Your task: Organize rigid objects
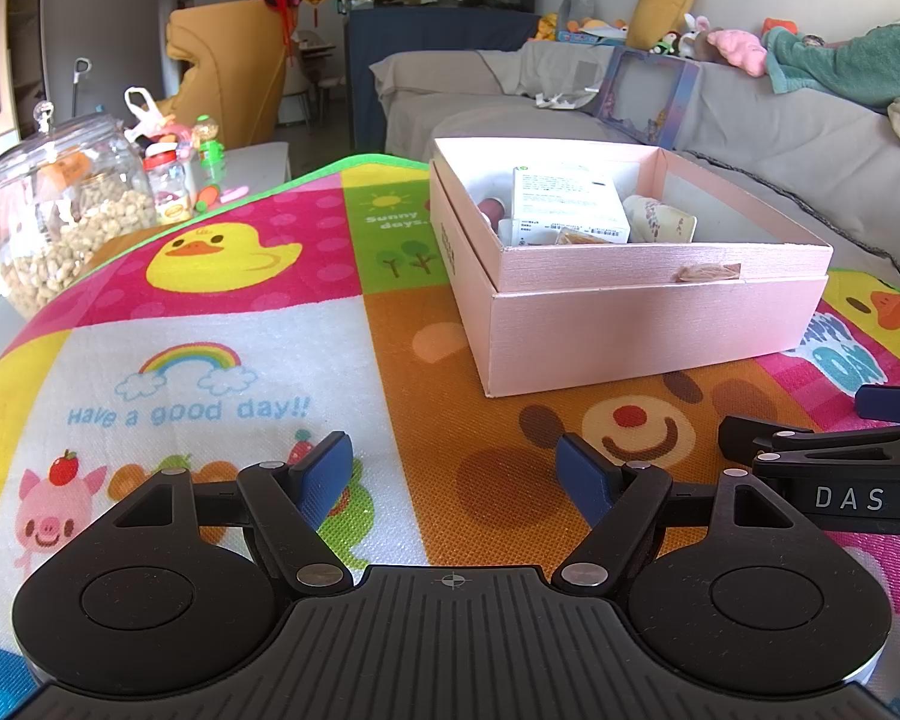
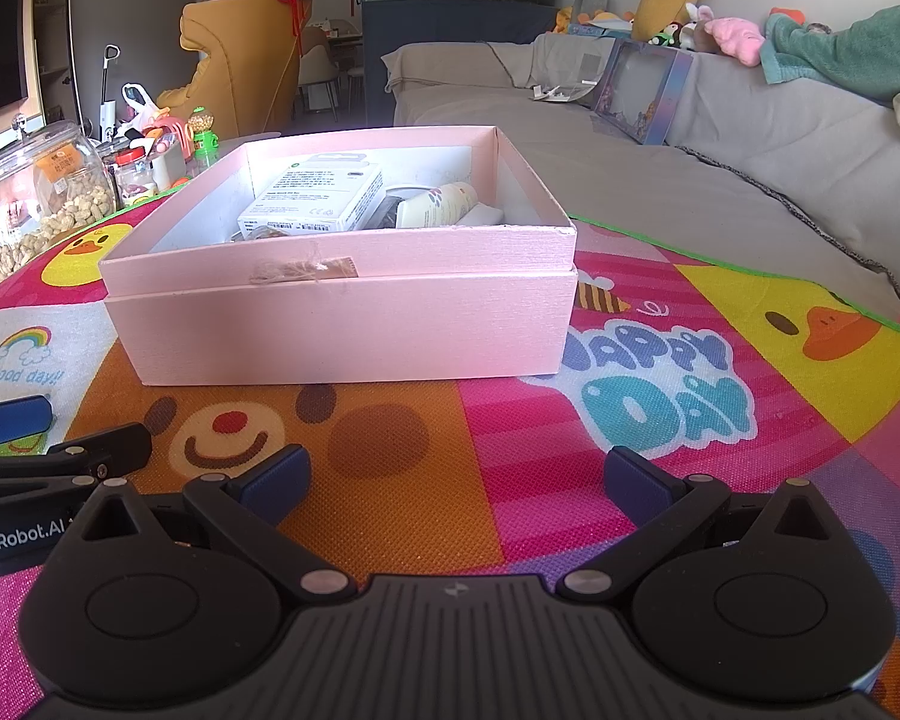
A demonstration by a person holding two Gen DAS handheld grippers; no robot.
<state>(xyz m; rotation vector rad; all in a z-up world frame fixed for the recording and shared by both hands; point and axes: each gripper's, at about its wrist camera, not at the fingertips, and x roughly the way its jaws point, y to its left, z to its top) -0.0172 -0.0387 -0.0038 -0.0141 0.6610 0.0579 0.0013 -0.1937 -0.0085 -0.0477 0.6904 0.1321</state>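
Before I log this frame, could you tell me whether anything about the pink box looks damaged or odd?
Yes: the pink box has a torn, frayed patch on its front wall, at the seam between its two tiers. Otherwise it sits level.

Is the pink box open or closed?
Open: the pink box has no lid on top, and a white carton shows inside.

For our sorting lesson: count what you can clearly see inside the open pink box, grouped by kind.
White printed carton: 1
Cream tube: 1
Dark reddish item: 1
Total: 3 clearly visible in the pink box; others are partly hidden behind its wall.
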